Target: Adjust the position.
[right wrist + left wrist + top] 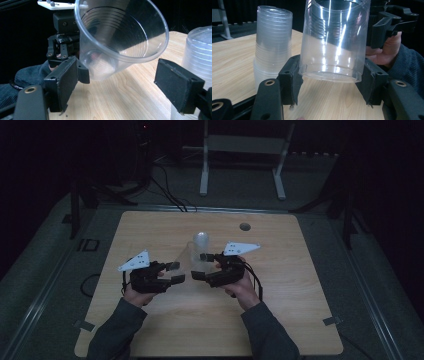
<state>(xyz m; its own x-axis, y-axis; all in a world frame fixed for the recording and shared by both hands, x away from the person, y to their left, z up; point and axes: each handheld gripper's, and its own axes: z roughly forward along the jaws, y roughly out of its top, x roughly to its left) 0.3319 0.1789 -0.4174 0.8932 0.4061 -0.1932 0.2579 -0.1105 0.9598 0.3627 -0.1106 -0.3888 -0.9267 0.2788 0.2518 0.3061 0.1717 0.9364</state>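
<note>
Cup [332, 45], clear plastic, sits clamped at its base in the left claw [329, 82], lifted free of the stack [273, 47]; the right claw [120, 82] stands wide, its pads off the cup.

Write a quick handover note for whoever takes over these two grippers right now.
Left gripper: shut on the base of a clear plastic cup, held tilted above the table.
Right gripper: open, its jaws on either side of the cup's rim without pressing.
Stack of cups: upside down on the table, just beyond the grippers.
Done: one cup is off the stack.
Left: probably set this cup down, then separate the next.
</note>
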